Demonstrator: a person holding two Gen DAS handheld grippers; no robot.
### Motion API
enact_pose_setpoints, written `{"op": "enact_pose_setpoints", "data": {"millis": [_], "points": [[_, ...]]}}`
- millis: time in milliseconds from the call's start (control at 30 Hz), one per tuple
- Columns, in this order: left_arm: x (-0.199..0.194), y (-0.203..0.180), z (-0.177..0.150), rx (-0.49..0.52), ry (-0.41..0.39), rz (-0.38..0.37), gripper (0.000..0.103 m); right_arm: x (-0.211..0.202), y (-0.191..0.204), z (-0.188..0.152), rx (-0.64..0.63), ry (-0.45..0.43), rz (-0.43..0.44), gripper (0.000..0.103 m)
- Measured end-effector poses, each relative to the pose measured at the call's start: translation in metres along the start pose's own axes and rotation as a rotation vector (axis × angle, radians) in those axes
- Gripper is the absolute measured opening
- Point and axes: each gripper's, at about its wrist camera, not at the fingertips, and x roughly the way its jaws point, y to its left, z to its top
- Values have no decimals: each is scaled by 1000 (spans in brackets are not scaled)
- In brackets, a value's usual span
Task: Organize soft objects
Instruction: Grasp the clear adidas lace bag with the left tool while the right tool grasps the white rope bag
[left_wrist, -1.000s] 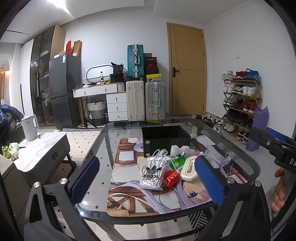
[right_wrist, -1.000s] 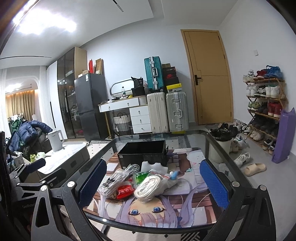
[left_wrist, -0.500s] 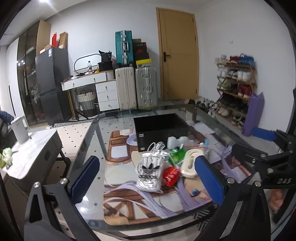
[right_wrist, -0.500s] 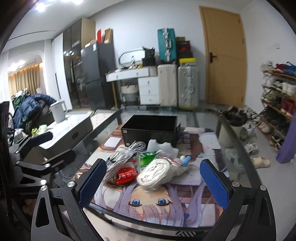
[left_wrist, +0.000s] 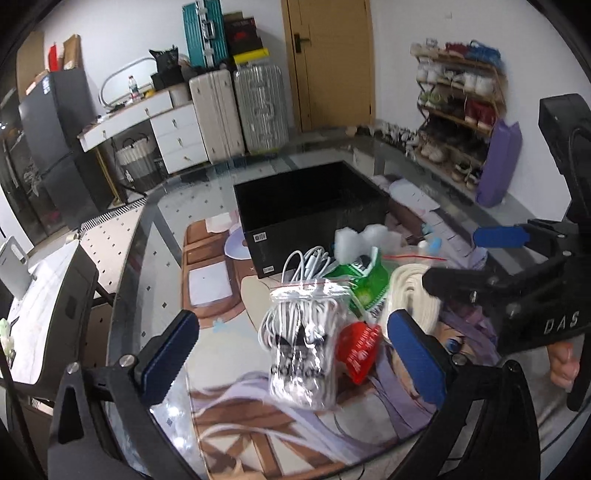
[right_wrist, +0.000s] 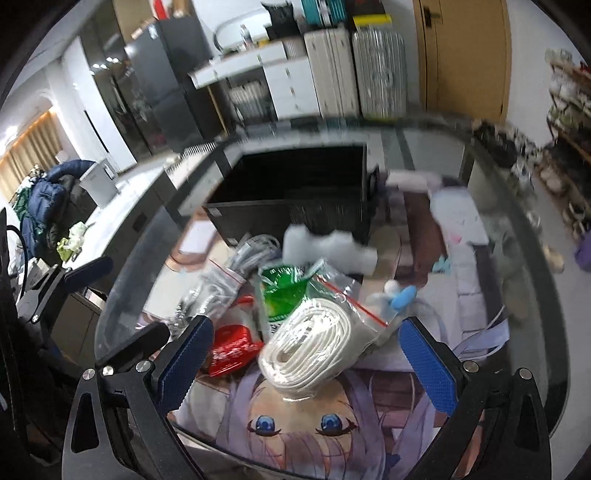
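Both grippers: spread wide, holding nothing.
Left gripper (left_wrist: 295, 354): frames the bagged white cable (left_wrist: 304, 347).
Right gripper (right_wrist: 306, 362): frames the bagged white rope coil (right_wrist: 314, 350).
Black box (left_wrist: 310, 218): behind the pile; contents not discernible.

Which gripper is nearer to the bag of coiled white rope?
Right gripper: open, the rope bag lies between its fingers. Left gripper is beside it, over the cable bag.

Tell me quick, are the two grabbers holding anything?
Left gripper: open, holding nothing, above the clear plastic bag of white cables.
Right gripper: open, holding nothing, above the bagged white rope coil.
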Motion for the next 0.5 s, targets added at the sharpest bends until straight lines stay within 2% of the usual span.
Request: {"op": "enact_pose_setpoints", "data": {"millis": [167,367,433,467,500], "points": [[32,7,3,-17,88,-30,101,32,-8,3,43,95,4,100],[54,11,-2,-14,153,-32,99,61,-18,-2,96,184,-1,95],[60,11,-4,-7,173,-33,94,65,-16,-4,86,199,-21,94],[61,11,-6,-3,182,-32,94,66,-15,-4,78,197,-31,91],[62,12,-7,-2,190,-36,90,67,-13,-4,65,194,-43,89]]}}
